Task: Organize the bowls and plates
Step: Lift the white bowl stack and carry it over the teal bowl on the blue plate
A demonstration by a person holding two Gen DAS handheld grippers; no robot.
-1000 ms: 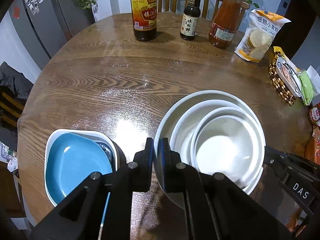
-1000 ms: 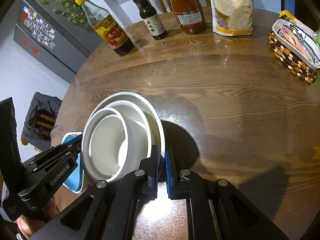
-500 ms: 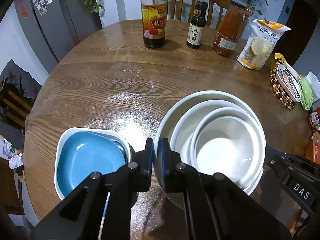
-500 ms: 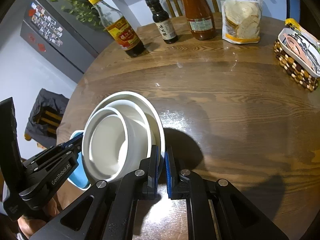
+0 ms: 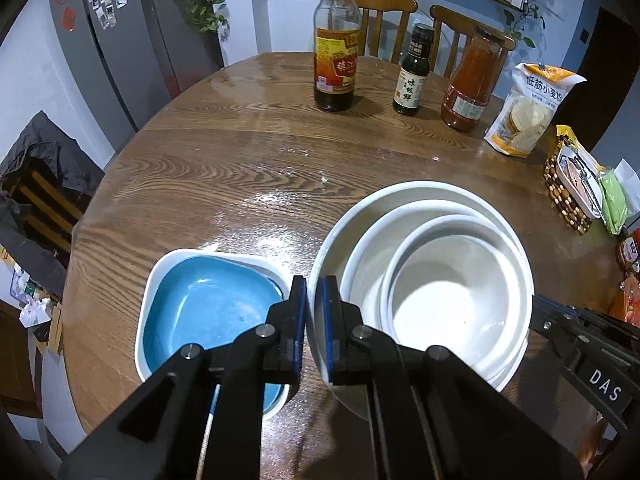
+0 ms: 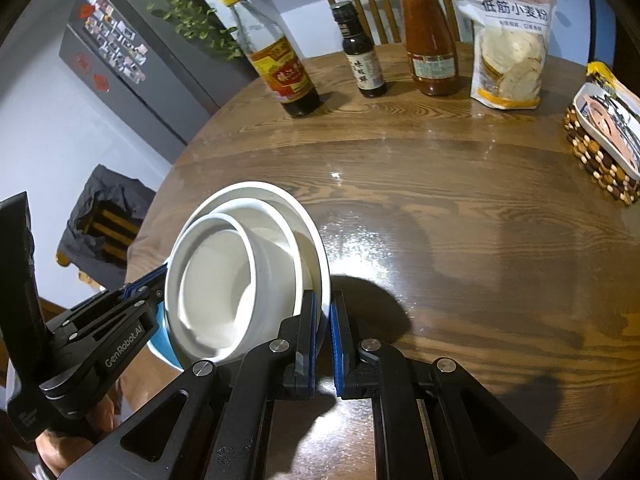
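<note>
Wooden table [image 5: 224,168] carrying two stacks. Nested white bowls [image 5: 432,280], three deep, are held by the outermost rim: left gripper [image 5: 311,320] pinches its left edge, right gripper [image 6: 323,340] its right edge. Beside them sits a blue plate [image 5: 208,312] inside a white dish [image 5: 152,280]. Judged stage: sorting largely done; the bowls' final placement remains.
</note>
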